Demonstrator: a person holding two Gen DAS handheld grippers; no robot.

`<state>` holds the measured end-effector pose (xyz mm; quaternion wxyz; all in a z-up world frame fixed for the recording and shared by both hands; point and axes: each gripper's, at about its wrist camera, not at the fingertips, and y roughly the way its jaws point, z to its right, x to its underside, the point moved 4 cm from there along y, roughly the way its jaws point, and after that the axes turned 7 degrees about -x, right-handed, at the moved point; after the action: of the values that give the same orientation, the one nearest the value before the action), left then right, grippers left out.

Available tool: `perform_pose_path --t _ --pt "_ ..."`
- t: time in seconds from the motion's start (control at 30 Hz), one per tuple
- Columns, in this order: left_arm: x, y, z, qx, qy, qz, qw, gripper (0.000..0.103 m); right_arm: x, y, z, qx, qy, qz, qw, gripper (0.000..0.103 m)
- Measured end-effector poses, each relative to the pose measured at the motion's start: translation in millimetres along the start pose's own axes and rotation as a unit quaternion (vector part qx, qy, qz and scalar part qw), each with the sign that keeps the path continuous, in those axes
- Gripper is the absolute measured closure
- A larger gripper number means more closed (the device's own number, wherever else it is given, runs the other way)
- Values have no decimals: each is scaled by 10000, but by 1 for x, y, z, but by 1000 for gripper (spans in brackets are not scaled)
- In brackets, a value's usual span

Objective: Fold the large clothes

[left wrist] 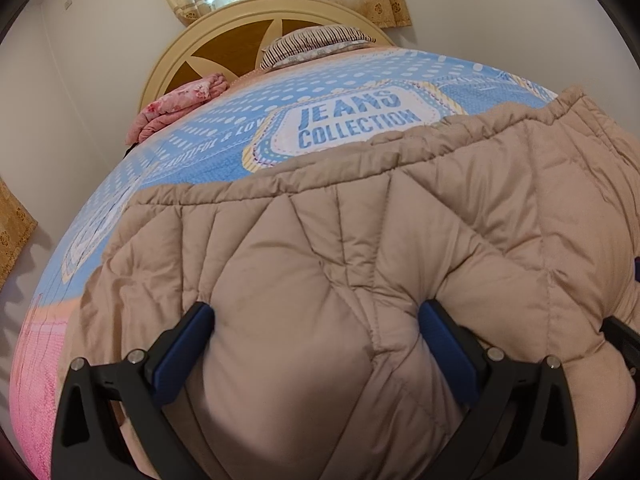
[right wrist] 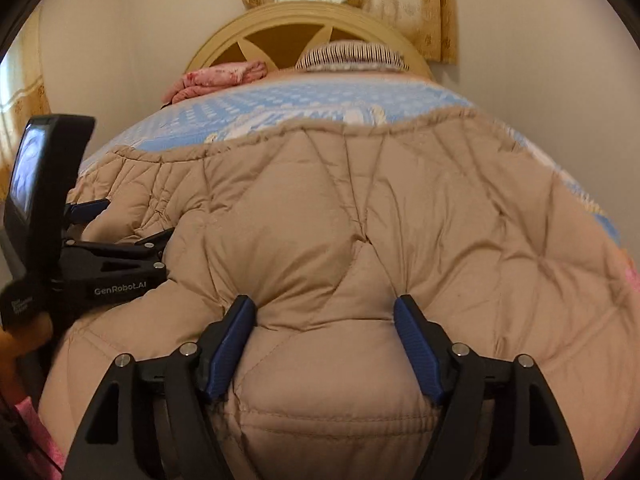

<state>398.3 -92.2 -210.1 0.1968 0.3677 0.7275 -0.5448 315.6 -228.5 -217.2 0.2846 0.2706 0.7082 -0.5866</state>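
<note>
I'm working on a tan quilted puffer coat [left wrist: 360,248] spread across the bed [left wrist: 224,148], filling the lower half of both views from about 3 o'clock round to 9 o'clock, its gathered hem running toward 12 o'clock, short of the headboard [left wrist: 168,64] and pillow [left wrist: 316,40].

My left hand-held gripper [left wrist: 316,316] stands with its jaws wide, a fat roll of padding bulging between the blue pads [left wrist: 188,344], which dent its sides; I read that as clamped on the coat. My right hand-held gripper [right wrist: 324,312] likewise brackets a puffy panel, pads [right wrist: 232,348] against the fabric at both sides, though how firmly they press I cannot tell for sure.

I judge this coat light for its bulk, very soft and springy: it will compress in the jaws, then puff back, and the smooth shell looks slippery. A pinch on loose filling may slide off. Better to take hold at stitched seams, such as the one at 6 o'clock between my right pads, or along the gathered hem, where the layers are thinner and firmer.
</note>
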Motion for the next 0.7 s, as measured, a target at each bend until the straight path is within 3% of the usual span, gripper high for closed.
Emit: perform_pose_path --t 0.17,0.3,0.4,0.7 --pt "0 0 0 1 -9 4 10000 0 0 -6 -8 227 -117 -17 9997 28" --pt "0 0 -1 6 -20 5 10000 0 -1 -27 -24 -35 4 351 9994 28" --pt "0 0 0 10 -29 6 10000 0 10 -16 -36 146 -345 218 9991 28" --pt "-1 0 0 -98 22 36 9999 0 16 5 -33 275 -402 -186 9986 23"
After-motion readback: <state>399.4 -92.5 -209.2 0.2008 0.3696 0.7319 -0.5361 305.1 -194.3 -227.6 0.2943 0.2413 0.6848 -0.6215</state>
